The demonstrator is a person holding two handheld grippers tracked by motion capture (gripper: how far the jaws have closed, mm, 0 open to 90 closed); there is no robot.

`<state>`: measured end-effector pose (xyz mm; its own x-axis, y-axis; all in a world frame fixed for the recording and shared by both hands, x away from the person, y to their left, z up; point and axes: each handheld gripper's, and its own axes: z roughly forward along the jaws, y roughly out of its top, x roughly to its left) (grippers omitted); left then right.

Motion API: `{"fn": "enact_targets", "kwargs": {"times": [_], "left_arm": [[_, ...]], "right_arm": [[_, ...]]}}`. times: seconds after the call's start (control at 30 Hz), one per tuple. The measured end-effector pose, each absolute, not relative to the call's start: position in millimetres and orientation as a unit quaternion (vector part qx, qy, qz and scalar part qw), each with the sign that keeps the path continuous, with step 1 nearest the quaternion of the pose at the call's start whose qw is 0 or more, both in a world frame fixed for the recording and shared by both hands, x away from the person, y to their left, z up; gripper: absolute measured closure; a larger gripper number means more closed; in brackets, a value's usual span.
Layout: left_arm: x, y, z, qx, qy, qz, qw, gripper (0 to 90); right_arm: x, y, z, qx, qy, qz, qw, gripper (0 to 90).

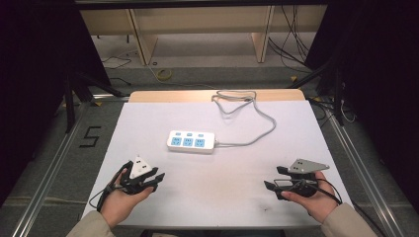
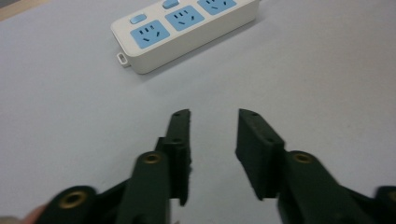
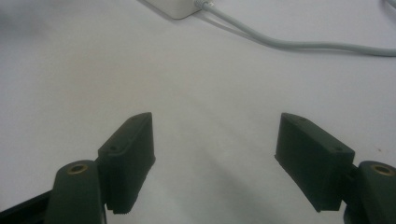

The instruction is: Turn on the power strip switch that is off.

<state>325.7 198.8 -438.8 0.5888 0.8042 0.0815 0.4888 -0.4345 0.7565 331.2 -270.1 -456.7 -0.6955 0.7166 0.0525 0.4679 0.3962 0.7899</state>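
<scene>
A white power strip (image 1: 191,141) with three blue sockets lies in the middle of the white table, its grey cable (image 1: 257,129) looping off to the back. In the left gripper view the power strip (image 2: 184,30) sits ahead of the jaws. My left gripper (image 1: 159,178) is held near the front left of the table, open with a narrow gap and nothing in it. My right gripper (image 1: 272,178) is held near the front right, open wide and empty. In the right gripper view the strip's corner (image 3: 175,7) and its cable (image 3: 299,44) lie beyond the jaws.
The white table (image 1: 148,123) has a wooden strip (image 1: 163,95) along its far edge. Metal rails (image 1: 365,177) run along both sides. Beyond the table stand a wooden shelf (image 1: 197,29) and loose cables (image 1: 291,44) on the floor.
</scene>
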Motion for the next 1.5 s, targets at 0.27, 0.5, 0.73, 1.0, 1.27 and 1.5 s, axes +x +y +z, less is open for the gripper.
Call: {"fn": "enact_targets", "kwargs": {"times": [0.27, 0.5, 0.73, 1.0, 1.27, 1.5], "left_arm": [[331.0, 197.2, -434.4, 0.812, 0.408, 0.210, 0.361, 89.4], [333.8, 194.2, -432.1, 0.811, 0.411, 0.200, 0.366, 89.5], [341.5, 189.7, -429.2, 0.808, 0.414, 0.197, 0.370, 89.5], [351.4, 185.3, -426.7, 0.809, 0.416, 0.194, 0.368, 89.5], [360.1, 178.8, -425.2, 0.809, 0.417, 0.191, 0.367, 89.5], [365.4, 175.6, -425.2, 0.809, 0.419, 0.191, 0.367, 89.5]], "right_arm": [[331.3, -269.9, -457.1, 0.360, 0.823, 0.415, 0.148, 28.1], [331.3, -270.0, -457.6, 0.359, 0.824, 0.413, 0.147, 27.7], [331.5, -269.8, -458.0, 0.361, 0.823, 0.414, 0.148, 27.7], [331.5, -270.2, -458.1, 0.362, 0.823, 0.413, 0.147, 27.7], [331.4, -270.3, -458.2, 0.362, 0.823, 0.413, 0.147, 27.7], [331.3, -270.1, -458.4, 0.363, 0.822, 0.413, 0.146, 27.7]]}}
